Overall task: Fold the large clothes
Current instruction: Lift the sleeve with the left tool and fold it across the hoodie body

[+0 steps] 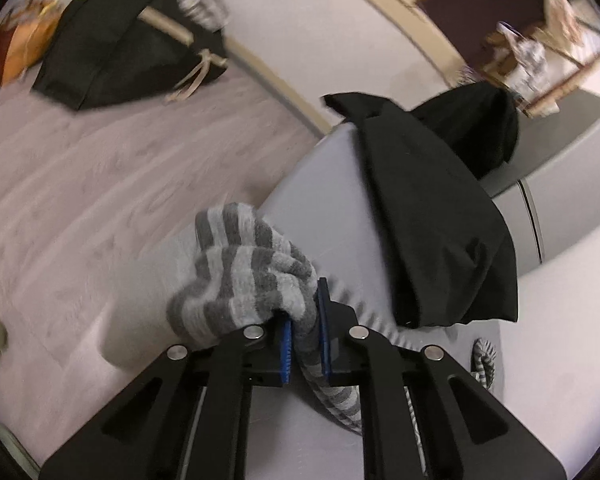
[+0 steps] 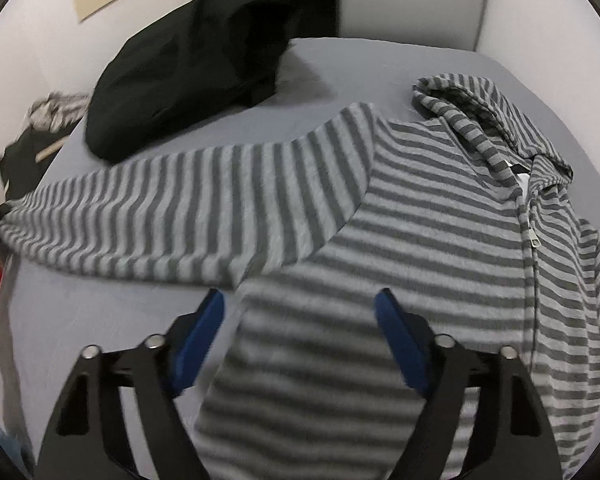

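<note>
A grey striped zip hoodie (image 2: 440, 216) lies front up on the grey bed (image 2: 100, 320), hood at the far right, one sleeve (image 2: 188, 208) stretched out to the left. My left gripper (image 1: 305, 328) is shut on the sleeve's cuff (image 1: 244, 276) near the bed's edge, held just above the sheet. My right gripper (image 2: 300, 320) is open, its blue pads either side of the hoodie's body near the armpit, with striped cloth between them.
A black garment (image 2: 188, 68) lies heaped on the bed's far left part, and shows in the left wrist view (image 1: 432, 208). A black laundry bag (image 1: 120, 44) with clothes stands on the pale floor (image 1: 80, 184) beside the bed. A white cabinet (image 2: 412, 0) stands behind.
</note>
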